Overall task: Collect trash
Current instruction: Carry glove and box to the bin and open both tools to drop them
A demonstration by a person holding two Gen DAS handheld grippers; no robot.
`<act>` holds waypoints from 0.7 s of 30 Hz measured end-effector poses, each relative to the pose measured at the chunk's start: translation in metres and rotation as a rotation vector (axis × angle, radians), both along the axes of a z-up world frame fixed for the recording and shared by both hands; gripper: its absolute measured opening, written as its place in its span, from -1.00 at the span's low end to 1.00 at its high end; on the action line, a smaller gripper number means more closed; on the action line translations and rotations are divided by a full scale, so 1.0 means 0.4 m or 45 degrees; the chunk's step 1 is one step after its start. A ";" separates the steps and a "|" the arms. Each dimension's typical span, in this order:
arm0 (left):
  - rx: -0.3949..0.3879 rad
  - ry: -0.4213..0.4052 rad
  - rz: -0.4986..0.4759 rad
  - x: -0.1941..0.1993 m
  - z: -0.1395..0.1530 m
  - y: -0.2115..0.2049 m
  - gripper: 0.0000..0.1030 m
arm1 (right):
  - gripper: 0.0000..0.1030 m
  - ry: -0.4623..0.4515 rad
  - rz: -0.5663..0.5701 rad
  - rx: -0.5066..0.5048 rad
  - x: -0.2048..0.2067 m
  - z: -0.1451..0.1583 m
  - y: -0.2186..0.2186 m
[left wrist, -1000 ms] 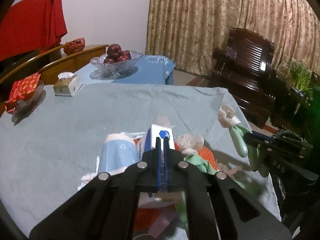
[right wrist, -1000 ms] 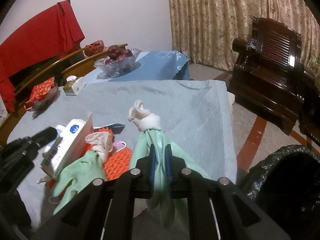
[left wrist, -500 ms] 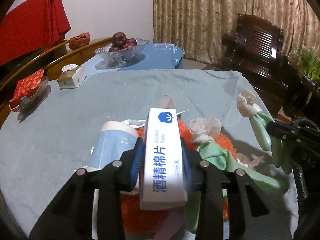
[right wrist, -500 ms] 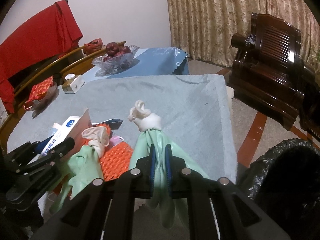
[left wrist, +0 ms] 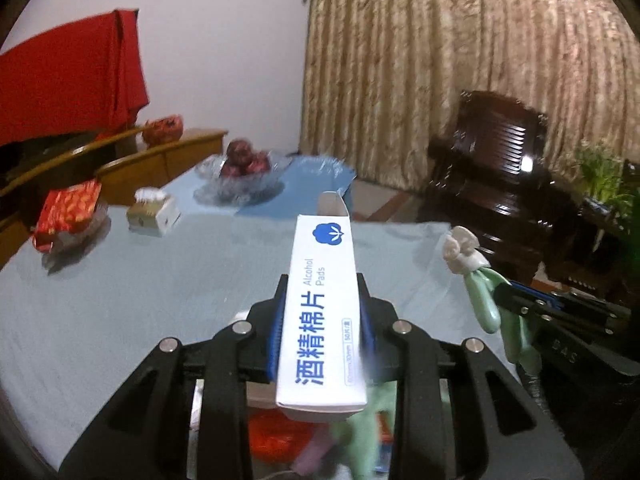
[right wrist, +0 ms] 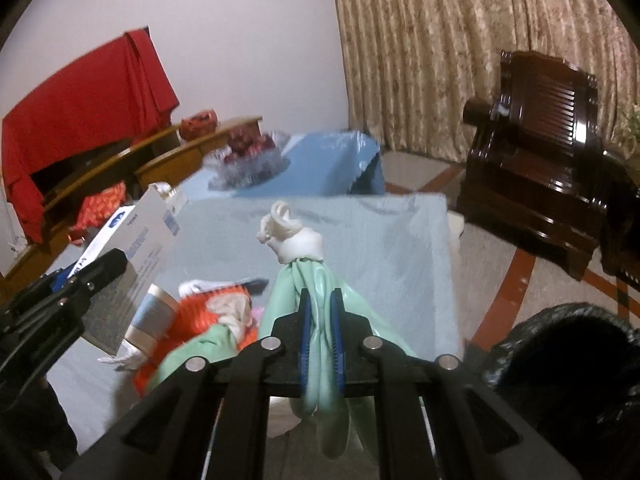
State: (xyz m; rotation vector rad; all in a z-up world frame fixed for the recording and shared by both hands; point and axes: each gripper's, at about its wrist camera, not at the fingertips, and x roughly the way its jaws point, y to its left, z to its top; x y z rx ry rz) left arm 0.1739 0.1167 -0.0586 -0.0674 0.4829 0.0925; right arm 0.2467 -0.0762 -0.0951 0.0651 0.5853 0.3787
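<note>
clearly the bin bag (right wrist: 568, 356) lies off the tabletop's right edge, nearest the right gripper (right wrist: 320, 332) clamping the green glove (right wrist: 316, 280); left gripper (left wrist: 320, 340) clasps the box (left wrist: 322, 312) lengthwise.

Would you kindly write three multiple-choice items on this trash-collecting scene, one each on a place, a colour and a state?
1. Where is the black-lined trash bin?
A. on the table
B. on the floor, right of the table
C. on the armchair

2. What colour is the rubber glove held by the right gripper?
A. pale green
B. red
C. black

3. How is the white alcohol pads box?
A. lying on the table
B. in the bin
C. clamped in the left gripper

Key: 1 B, it stands on the tiled floor; 2 A, mint fingers hang between the jaws; 3 C, jaws press both its sides.
</note>
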 end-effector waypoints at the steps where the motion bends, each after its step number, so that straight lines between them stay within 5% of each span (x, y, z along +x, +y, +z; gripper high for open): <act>1: -0.002 -0.011 -0.020 -0.007 0.011 -0.014 -0.43 | -0.81 -0.015 -0.011 0.004 -0.013 0.013 -0.016; 11: -0.085 -0.005 -0.312 -0.034 0.036 -0.263 -0.43 | -0.81 -0.025 -0.233 -0.003 -0.115 0.047 -0.264; 21: -0.156 0.172 -0.577 0.037 -0.078 -0.532 -0.43 | -0.81 0.108 -0.475 -0.062 -0.177 -0.048 -0.514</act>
